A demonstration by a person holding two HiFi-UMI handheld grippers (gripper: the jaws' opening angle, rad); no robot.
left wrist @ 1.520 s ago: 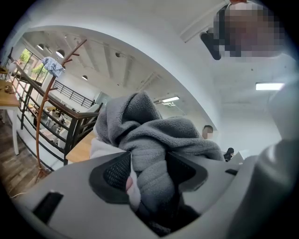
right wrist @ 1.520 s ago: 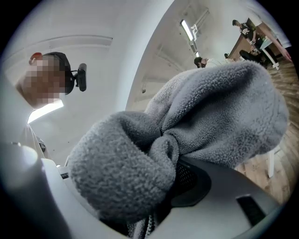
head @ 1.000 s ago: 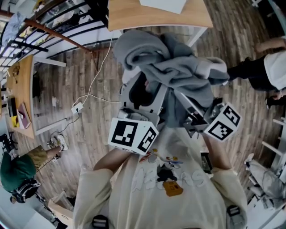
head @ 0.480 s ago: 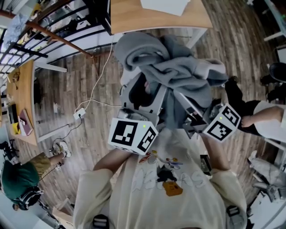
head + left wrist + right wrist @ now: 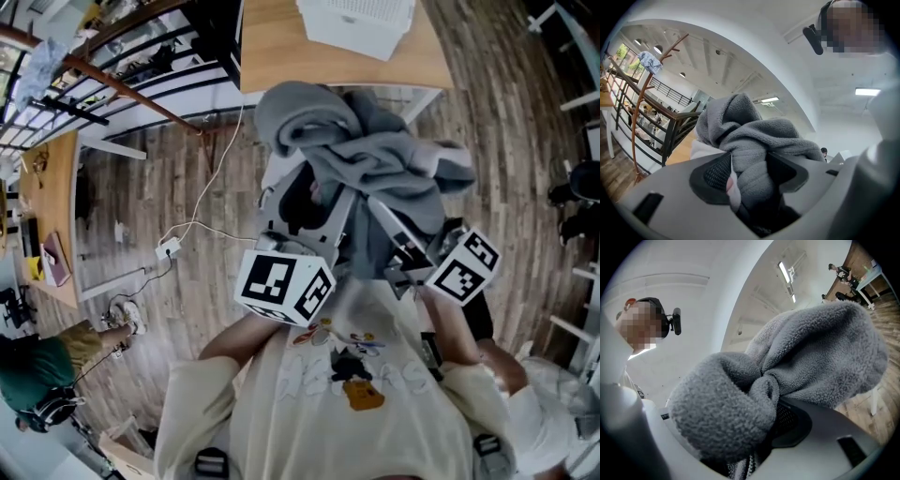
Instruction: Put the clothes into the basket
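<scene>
Left gripper (image 5: 749, 171): jaws part-closed, clamped on fold of grey fleece garment (image 5: 375, 159); white lining shows at left pad.
Right gripper (image 5: 764, 423): jaws held wide, clamped on thick bunch of same garment.
Garment bundled, carried by both grippers clear of wood floor (image 5: 178, 178).
White basket (image 5: 361, 23) on wooden table (image 5: 281, 47), beyond garment, not touching.
</scene>
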